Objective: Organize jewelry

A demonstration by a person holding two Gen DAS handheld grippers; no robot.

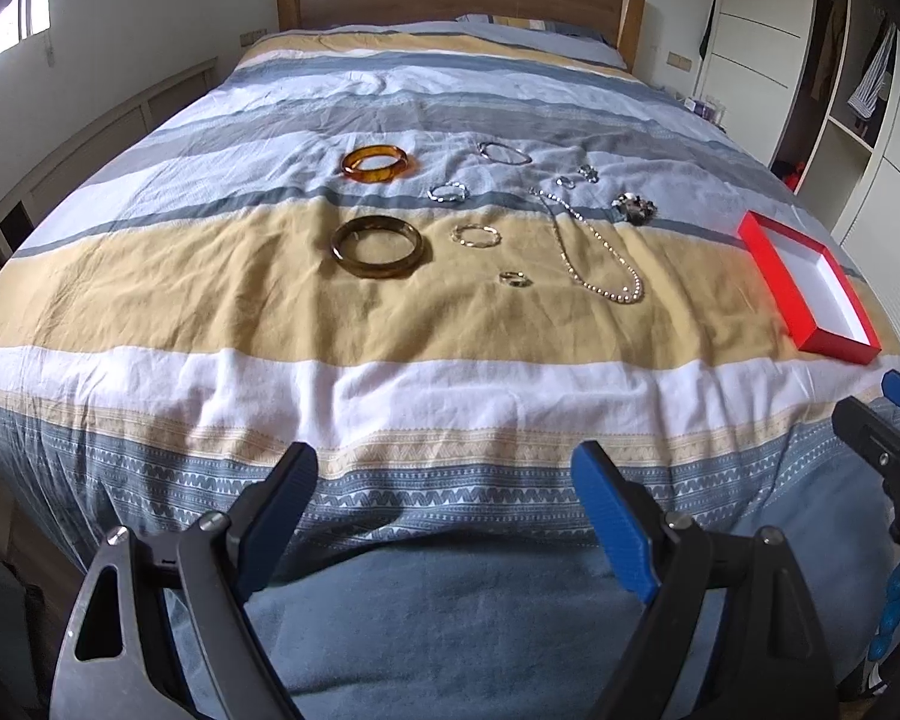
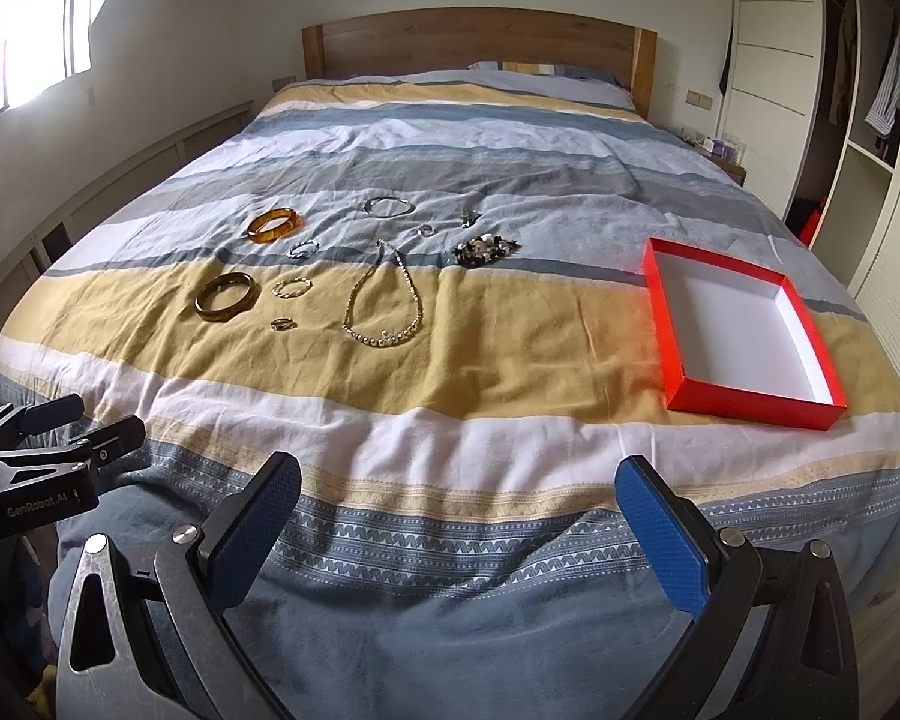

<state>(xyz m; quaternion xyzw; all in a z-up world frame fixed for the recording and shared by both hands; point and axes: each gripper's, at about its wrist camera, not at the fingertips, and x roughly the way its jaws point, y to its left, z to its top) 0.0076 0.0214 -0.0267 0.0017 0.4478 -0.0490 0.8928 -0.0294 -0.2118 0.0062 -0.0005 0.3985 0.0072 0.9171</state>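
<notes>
Both the left gripper (image 1: 444, 474) and right gripper (image 2: 459, 483) hover spread and empty at bottom frame, nothing yet gathered, so next likely means reaching mid-frame jewelry like the necklace (image 2: 384, 306) for the red box (image 2: 744, 396) at right.

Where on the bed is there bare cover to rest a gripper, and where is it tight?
Free: the yellow stripe between the pearl necklace and the red box, and the white stripe in front of both. The box holds nothing. Crowded: from the dark bangle and amber bangle across the small rings to the beaded cluster.
</notes>
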